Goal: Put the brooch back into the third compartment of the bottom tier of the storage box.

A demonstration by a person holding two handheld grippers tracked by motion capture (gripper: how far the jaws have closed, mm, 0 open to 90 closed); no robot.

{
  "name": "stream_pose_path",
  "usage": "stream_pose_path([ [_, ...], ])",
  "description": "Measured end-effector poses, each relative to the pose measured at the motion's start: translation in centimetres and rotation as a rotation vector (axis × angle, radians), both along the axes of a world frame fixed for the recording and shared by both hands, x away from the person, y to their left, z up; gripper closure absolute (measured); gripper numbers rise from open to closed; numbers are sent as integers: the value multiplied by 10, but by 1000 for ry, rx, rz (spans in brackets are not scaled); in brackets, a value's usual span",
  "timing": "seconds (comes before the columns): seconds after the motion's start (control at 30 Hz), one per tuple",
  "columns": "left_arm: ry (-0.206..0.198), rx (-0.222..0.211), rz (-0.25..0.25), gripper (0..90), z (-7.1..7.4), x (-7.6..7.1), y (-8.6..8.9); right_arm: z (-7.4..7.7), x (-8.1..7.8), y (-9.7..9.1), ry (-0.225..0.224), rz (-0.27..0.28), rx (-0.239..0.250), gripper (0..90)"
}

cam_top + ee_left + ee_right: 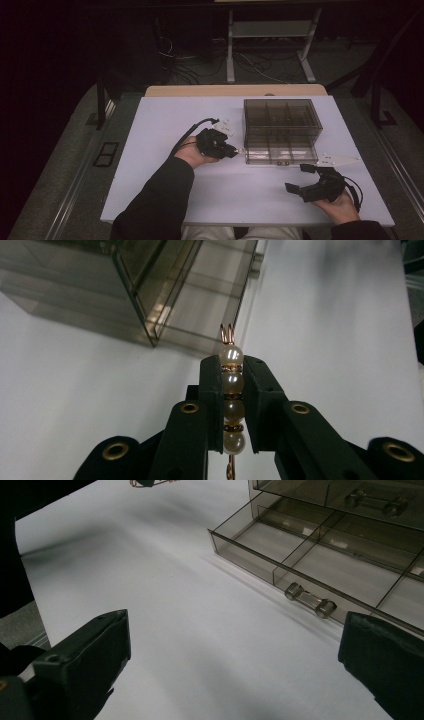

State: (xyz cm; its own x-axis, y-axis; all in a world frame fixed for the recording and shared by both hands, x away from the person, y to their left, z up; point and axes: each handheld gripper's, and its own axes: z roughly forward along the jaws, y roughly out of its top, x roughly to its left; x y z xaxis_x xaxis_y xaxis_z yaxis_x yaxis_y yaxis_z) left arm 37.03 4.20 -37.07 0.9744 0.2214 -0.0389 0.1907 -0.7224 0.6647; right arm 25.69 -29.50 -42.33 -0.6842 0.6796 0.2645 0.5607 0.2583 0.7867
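The pearl piece (232, 395) sits clamped between the jaws of your left hand-held gripper (232, 405), a short string of pearls on copper wire with a small loop at the top and another at the bottom. The pads press on the middle pearls; the top pearl and its loop stick out past the tips. In the high view that gripper (235, 150) holds it just beside the left front corner of the organizer (281, 129), above the tabletop (165, 130).

Round, glossy pearls give the pads little to bite on, so a quick wrist turn could roll the piece sideways and let it slip out. It would probably bounce on the tabletop and might roll off the edge.

The open bottom drawer (320, 565) is shallow and split by low dividers. Come in too low and the protruding loop may snag the drawer's front wall, bending the wire or nudging the drawer back in. Release too high and the piece may hop over a divider into the wrong cell.

Your right hand-held gripper (304, 181) rests on the tabletop near the drawer's front, jaws spread wide and holding nothing. The light organizer could slide if bumped, since nothing is bracing it.
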Motion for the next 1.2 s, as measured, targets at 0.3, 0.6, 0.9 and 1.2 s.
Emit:
stream_pose_path([
  [0.3, -11, -40, -5, 785, 14, 2, -12, 0, 0, 0, -5, 0, 0, 0],
  [0.6, -22, -50, -21, 784, 22, 5, -23, 0, 0, 0, -5, -1, 2, 0],
  [0.9, -26, -41, -43, 784, 27, 7, -32, 0, 0, 0, -3, -2, 3, 0],
  [1.2, -26, -38, -59, 784, 31, 13, -41, 0, 0, 0, -4, -2, 4, 0],
])
